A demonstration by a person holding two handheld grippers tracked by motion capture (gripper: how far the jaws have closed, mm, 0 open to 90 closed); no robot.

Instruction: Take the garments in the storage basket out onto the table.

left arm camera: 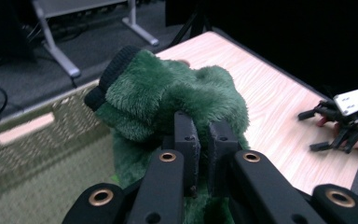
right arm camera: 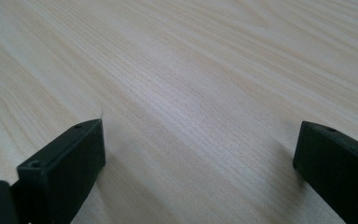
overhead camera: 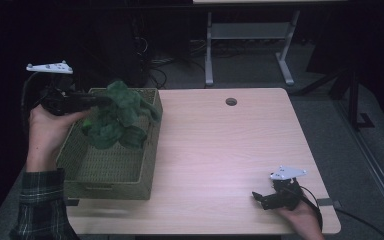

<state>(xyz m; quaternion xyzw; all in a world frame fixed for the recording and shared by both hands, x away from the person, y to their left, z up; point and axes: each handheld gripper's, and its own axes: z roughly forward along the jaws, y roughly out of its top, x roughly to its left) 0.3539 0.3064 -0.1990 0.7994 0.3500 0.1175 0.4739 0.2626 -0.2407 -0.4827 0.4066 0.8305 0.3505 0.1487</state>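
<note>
left tongs [left arm camera: 199, 140] are clamping a fuzzy green plush toy [overhead camera: 117, 112] with jaws nearly together, holding it above the woven basket [overhead camera: 147, 165] at the surface's [overhead camera: 220, 150] left end. right tongs [right arm camera: 198, 154] are resting wide apart and empty on the bare wood near its front right corner.

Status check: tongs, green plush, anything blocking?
Left tongs shut on green plush toy, held above woven basket. Right tongs open, empty, on the table. Nothing in the way.
</note>
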